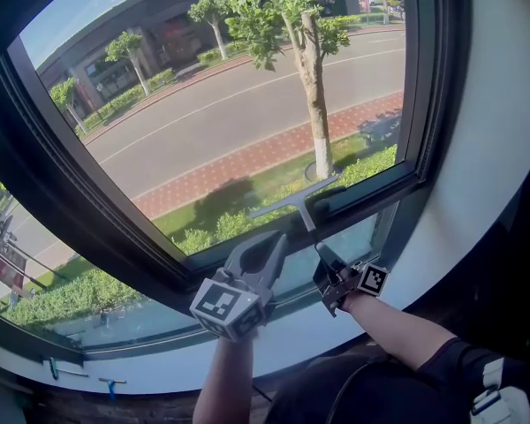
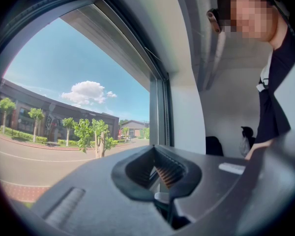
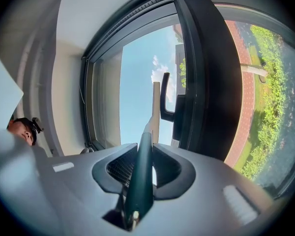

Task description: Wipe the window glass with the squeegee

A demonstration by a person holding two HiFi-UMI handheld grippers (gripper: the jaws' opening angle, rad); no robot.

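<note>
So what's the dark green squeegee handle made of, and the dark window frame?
The dark green squeegee handle, held in the right gripper, looks like smooth plastic: it is glossy, with a soft highlight along it. The dark grey window frame looks like painted metal, with straight crisp edges and an even matte coat, though plastic is possible.

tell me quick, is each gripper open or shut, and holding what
Left gripper: shut, nothing between its jaws.
Right gripper: shut on the squeegee, clamped by its handle.
</note>
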